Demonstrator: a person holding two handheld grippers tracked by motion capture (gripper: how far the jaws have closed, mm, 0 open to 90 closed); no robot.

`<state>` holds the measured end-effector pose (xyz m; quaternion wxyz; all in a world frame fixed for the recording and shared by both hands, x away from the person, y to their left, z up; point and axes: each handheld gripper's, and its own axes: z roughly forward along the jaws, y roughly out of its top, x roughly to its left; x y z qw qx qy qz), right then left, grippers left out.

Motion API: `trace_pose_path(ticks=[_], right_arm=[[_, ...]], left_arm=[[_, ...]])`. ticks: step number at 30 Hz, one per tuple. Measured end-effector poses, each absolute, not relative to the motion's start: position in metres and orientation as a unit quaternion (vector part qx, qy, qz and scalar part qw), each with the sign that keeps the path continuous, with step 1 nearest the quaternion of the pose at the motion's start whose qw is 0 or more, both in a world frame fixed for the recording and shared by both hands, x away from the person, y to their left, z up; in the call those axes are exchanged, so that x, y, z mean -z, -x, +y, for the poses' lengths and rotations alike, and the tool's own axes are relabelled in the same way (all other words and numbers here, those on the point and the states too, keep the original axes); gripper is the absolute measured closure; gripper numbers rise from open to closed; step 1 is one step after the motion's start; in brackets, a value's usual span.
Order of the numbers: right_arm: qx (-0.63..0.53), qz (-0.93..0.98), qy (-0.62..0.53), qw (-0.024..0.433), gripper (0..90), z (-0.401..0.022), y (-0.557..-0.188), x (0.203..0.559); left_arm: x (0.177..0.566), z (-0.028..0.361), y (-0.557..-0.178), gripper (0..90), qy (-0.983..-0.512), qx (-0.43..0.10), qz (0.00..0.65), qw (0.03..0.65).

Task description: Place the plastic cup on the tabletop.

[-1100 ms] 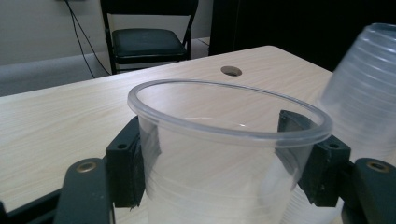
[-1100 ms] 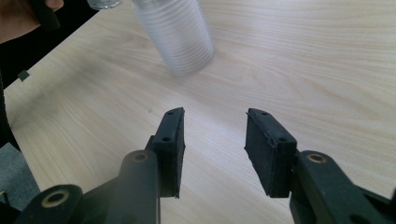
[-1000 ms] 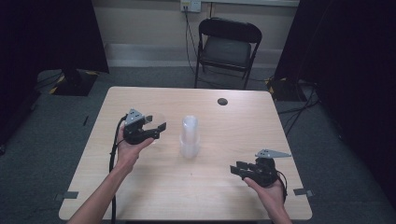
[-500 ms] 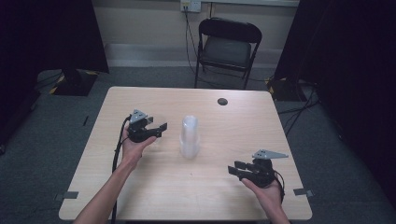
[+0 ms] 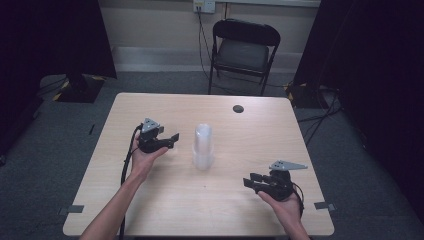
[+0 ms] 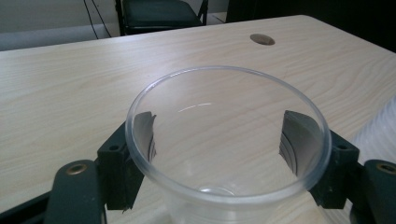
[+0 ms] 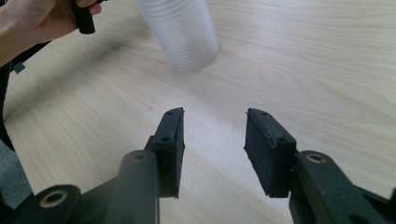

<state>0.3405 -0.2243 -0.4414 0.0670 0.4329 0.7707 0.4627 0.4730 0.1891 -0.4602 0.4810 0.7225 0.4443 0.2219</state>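
From the high view, our left gripper [image 5: 167,141] sits left of the stack of clear cups [image 5: 203,146] at the table [image 5: 150,200] centre; our right gripper [image 5: 255,181] hovers apart near the front, jaws parted on nothing.

In the left gripper view, a single clear cup [image 6: 229,140] stands between the jaws, which have just been opening; whether the pads touch it we cannot tell. It looks light, thin and crushable, so we would grip gently below the rim.

In the right gripper view, the stack lies ahead, beyond empty jaws.
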Motion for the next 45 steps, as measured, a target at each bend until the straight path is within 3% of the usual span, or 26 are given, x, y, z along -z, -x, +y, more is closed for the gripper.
trace_pose_path(ticks=[17,21,45], right_arm=[[-0.464,0.768,-0.435,0.069,57.4,-0.225,-0.341,0.442],[-0.468,0.767,-0.433,0.071,56.7,-0.226,-0.340,0.441],[-0.475,0.755,-0.443,0.095,43.4,-0.234,-0.342,0.439]], left_arm=[[0.467,0.188,-0.475,23.8,-0.741,-0.218,0.447,0.452],[0.467,0.191,-0.475,15.5,-0.738,-0.212,0.454,0.452],[0.474,0.196,-0.459,16.1,-0.767,-0.197,0.447,0.416]])
